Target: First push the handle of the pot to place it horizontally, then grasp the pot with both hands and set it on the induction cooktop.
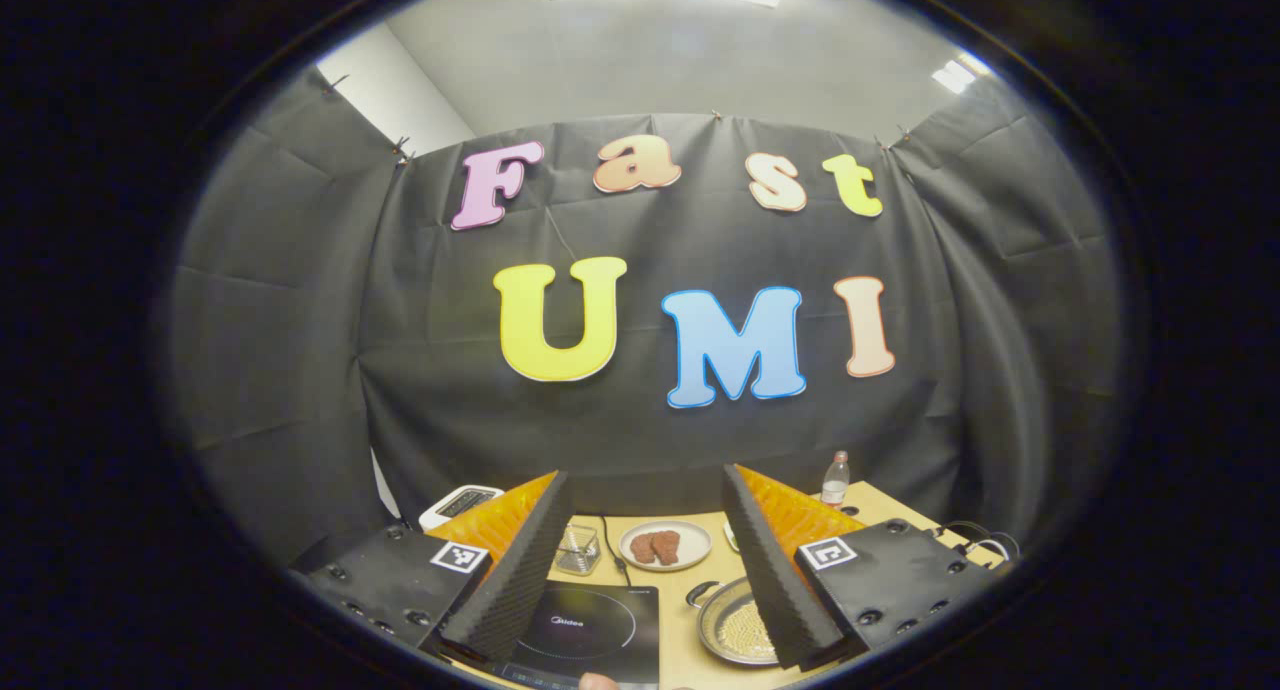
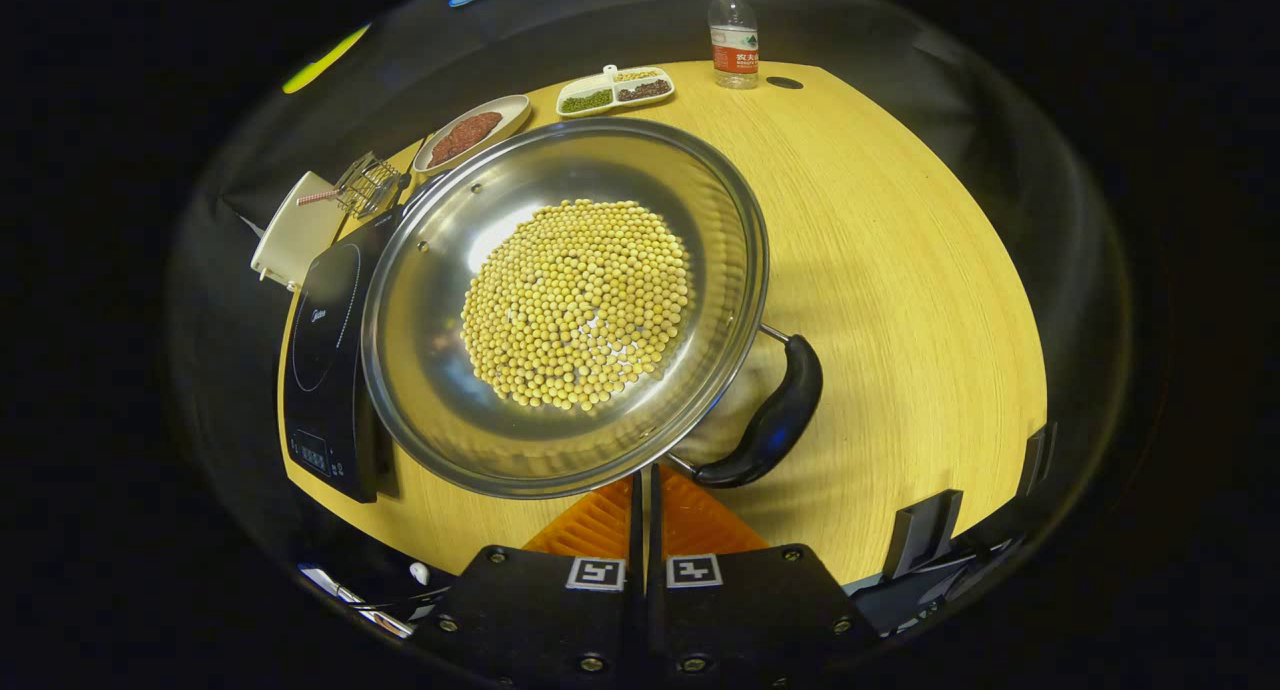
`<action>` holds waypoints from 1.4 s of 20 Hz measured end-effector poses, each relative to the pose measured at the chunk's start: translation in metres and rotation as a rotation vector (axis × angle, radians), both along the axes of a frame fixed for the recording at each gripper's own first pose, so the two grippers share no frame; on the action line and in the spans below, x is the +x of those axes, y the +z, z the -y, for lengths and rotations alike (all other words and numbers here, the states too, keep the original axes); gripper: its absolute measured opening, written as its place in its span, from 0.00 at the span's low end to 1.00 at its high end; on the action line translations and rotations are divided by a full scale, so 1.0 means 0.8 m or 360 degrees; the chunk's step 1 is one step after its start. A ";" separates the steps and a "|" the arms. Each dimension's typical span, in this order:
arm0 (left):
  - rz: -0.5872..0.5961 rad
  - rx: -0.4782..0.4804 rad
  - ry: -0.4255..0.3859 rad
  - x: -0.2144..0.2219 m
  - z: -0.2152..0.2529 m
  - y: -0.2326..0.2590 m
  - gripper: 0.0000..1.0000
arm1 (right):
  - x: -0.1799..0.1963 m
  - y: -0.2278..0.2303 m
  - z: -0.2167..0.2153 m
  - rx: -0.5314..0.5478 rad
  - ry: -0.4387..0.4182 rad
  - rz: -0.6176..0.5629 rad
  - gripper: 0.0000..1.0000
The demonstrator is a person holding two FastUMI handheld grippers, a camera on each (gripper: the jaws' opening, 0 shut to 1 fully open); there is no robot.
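**Watching for spilled beans at the pot handle**

Nudging that handle carelessly could jolt the pot, centre of the right gripper view, and scatter its loose yellow beans. My right gripper sits at bottom centre, fingers pressed together on nothing, just below the rim. My left gripper hangs high, fingers apart. The induction cooktop lies at the pot's left, partly under its rim. At upper left a meat plate and wire basket crowd the cooktop's far end; I judge the lift needs care there.

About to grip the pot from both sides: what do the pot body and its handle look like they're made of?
The pot looks like polished metal, likely stainless steel: bright mirror-like reflections. Its handle looks like glossy black plastic on thin metal rods, though the exact material is uncertain.
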State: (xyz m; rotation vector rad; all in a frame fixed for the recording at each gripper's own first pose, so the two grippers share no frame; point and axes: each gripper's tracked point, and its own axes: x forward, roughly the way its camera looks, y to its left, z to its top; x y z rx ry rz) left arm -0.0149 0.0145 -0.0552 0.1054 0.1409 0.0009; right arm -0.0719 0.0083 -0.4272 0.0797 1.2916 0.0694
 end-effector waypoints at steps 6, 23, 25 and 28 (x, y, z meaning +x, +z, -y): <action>-0.0025 -0.0005 0.0034 -0.003 0.015 -0.010 0.97 | 0.012 -0.001 0.032 -0.0051 0.0025 0.0006 0.01; -0.0111 0.0063 0.0128 -0.001 0.090 -0.037 0.99 | 0.075 -0.001 0.096 -0.0063 0.0131 0.0033 0.02; -0.0128 0.0066 0.0134 0.001 0.098 -0.042 0.98 | 0.083 0.000 0.099 -0.0053 0.0138 0.0033 0.02; -0.0136 0.0074 0.0137 0.003 0.109 -0.044 0.96 | 0.098 0.000 0.106 -0.0063 0.0167 0.0048 0.03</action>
